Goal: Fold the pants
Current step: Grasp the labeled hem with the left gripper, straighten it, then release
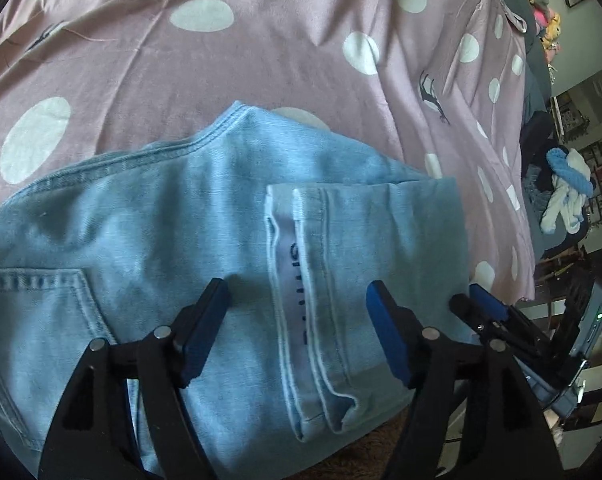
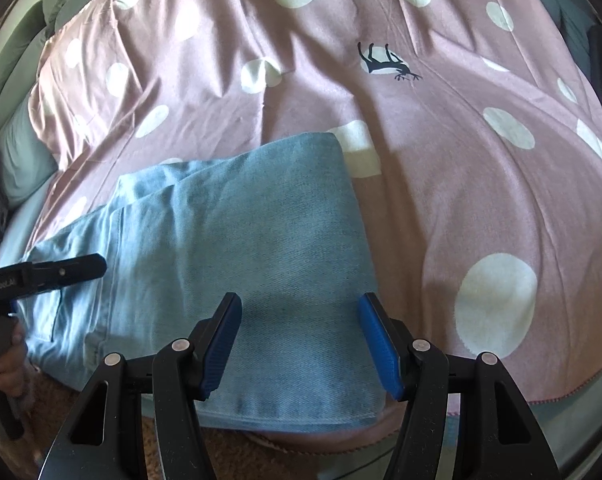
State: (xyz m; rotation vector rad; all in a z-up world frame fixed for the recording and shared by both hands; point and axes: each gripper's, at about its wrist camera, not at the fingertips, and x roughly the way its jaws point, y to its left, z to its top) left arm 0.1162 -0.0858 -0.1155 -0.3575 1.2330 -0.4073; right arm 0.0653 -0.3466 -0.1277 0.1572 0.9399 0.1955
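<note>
- Your left gripper point(image 1: 297, 312) hung over the pants point(image 1: 221, 216), jaws apart, nothing between them; below the gap lay the turned-up leg hems point(image 1: 301, 280) with a printed strip showing.
- Your right gripper point(image 2: 301, 328) hovered over the other end of the pants, jaws likewise apart and empty, above the smooth folded edge.
- The pants lay on the bedspread point(image 2: 441, 160), their near edge hanging just past the bed's edge toward you. A back pocket point(image 1: 37, 292) sat to the left of the hems.
- Judged state: legs stacked and the leg ends brought up over the seat, so at least one lengthwise and one crosswise fold looked done. The bundle was still long; another crosswise fold and some squaring of edges probably remained.
- Beyond the pants, the pink dotted bedspread ran on, wrinkled, with a small deer print point(image 2: 385, 62).
- Farthest out, past the bed, soft toys point(image 1: 541, 0) sat in a row.
</note>
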